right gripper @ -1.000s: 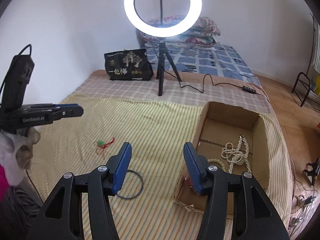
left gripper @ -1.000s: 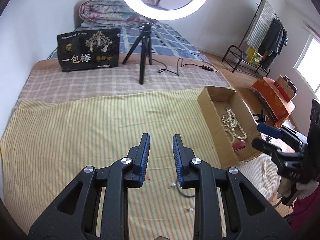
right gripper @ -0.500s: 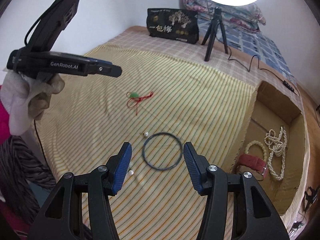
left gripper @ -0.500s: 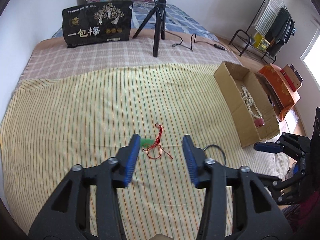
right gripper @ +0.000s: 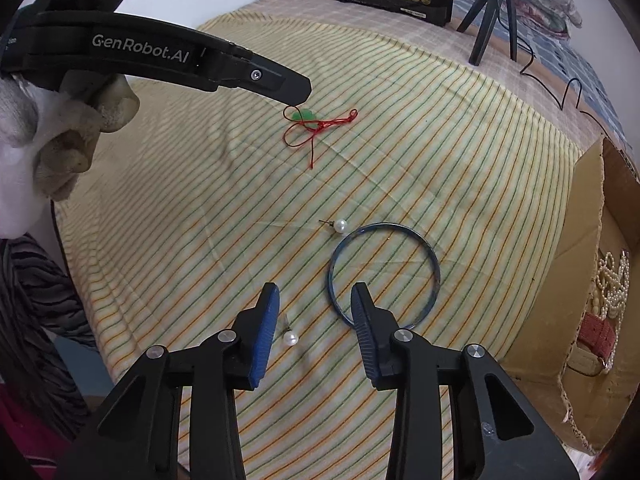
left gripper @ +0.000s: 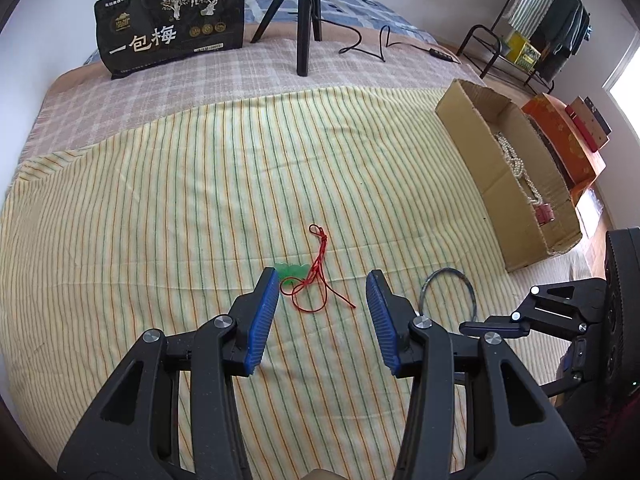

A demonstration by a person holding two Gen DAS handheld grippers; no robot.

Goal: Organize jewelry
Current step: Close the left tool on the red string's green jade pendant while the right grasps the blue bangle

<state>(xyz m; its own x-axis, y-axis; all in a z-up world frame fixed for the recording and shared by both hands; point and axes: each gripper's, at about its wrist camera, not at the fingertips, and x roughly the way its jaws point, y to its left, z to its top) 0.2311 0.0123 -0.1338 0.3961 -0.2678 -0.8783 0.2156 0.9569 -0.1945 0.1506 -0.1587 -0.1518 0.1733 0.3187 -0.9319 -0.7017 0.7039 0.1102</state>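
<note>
A red cord with a green pendant (left gripper: 290,270) lies on the striped cloth. My left gripper (left gripper: 322,314) hangs open just above it, and the cord lies between and ahead of the fingertips. From the right wrist view the left gripper (right gripper: 296,94) tips down over the pendant (right gripper: 306,114). My right gripper (right gripper: 316,304) is low over the cloth with its jaws closing. A pearl earring (right gripper: 291,338) lies loose between them, close to the left pad. A second pearl earring (right gripper: 340,225) and a blue bangle (right gripper: 435,264) lie just beyond.
A cardboard box (left gripper: 472,160) at the right holds pearl strands (left gripper: 516,164) and a red strap (right gripper: 596,330). A black bag (left gripper: 172,28) and a tripod (left gripper: 306,20) stand at the back of the bed. The bed edge runs close by on the near side.
Both grippers have sunk toward the cloth and tipped downward. The left jaws widened over the red cord. The right jaws narrowed, with the near pearl earring now between them.
</note>
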